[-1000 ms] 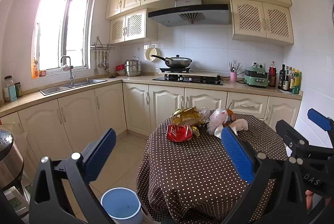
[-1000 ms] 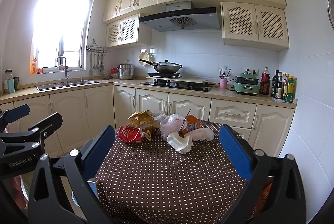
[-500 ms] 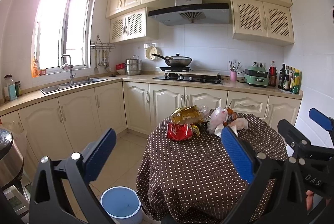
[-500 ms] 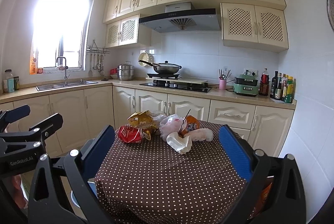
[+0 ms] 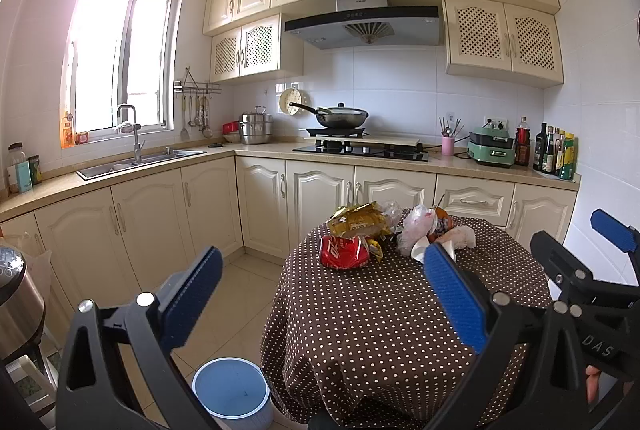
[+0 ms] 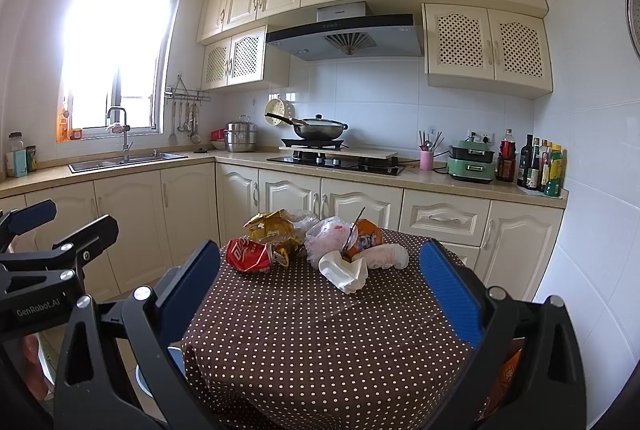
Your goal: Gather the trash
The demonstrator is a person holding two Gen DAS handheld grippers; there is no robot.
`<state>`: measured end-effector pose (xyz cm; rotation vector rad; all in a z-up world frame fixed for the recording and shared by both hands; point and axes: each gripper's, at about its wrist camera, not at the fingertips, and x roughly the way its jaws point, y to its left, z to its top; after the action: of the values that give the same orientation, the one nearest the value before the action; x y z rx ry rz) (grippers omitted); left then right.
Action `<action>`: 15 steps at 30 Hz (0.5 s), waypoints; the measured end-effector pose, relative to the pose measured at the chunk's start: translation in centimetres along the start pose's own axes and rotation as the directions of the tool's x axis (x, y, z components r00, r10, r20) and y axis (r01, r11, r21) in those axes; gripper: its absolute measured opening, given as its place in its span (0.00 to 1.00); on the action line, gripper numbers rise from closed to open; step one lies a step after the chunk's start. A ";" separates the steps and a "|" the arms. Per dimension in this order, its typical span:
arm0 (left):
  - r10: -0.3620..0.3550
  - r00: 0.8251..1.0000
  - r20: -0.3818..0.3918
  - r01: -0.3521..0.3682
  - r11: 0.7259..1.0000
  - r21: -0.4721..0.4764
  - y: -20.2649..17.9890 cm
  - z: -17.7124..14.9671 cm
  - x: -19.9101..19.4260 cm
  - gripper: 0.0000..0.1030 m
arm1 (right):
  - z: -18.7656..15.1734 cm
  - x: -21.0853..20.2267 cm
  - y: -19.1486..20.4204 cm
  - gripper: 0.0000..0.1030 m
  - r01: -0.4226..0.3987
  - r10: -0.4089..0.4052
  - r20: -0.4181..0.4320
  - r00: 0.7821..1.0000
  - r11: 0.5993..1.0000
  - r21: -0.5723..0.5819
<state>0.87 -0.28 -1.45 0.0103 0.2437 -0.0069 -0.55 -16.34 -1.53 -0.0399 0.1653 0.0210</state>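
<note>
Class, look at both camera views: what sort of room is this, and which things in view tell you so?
Almost certainly a home kitchen. A wok sits on a gas hob beneath a range hood, and a sink with a tap lies under the window.

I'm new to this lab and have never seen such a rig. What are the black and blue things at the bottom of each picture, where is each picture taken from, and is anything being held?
Those are hand-held tongs, one in each of a person's hands. Each carries a camera looking forward along its two blue-padded fingers.

One picture comes from the left tongs, the other from the right tongs. Each view also catches the other tool at its edge.

Both stand wide open and hold nothing.

Ahead is a round table under a dotted tablecloth. The trash lies at its far side: a red snack bag, a gold wrapper, a crumpled white paper and thin plastic bags.

A blue bin stands on the floor beside the table.
</note>
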 end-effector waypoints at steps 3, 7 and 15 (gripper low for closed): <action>0.000 1.000 0.000 0.000 1.000 0.001 0.0 0.0 0.0 0.95 | 0.0 0.1 0.1 0.94 -0.001 0.001 -0.002 1.000 1.000 -0.003; -0.001 1.000 -0.001 0.001 1.000 0.000 -0.1 0.0 0.0 0.95 | 0.0 0.2 0.1 0.94 -0.003 0.003 -0.003 1.000 1.000 -0.002; -0.001 1.000 -0.004 0.001 1.000 0.002 -0.3 -0.2 0.2 0.95 | -0.1 0.3 0.2 0.94 -0.006 0.006 -0.006 1.000 1.000 -0.002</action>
<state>1.06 -0.56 -1.66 0.0126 0.2477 -0.0081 -0.25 -16.18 -1.68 -0.0413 0.1715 0.0267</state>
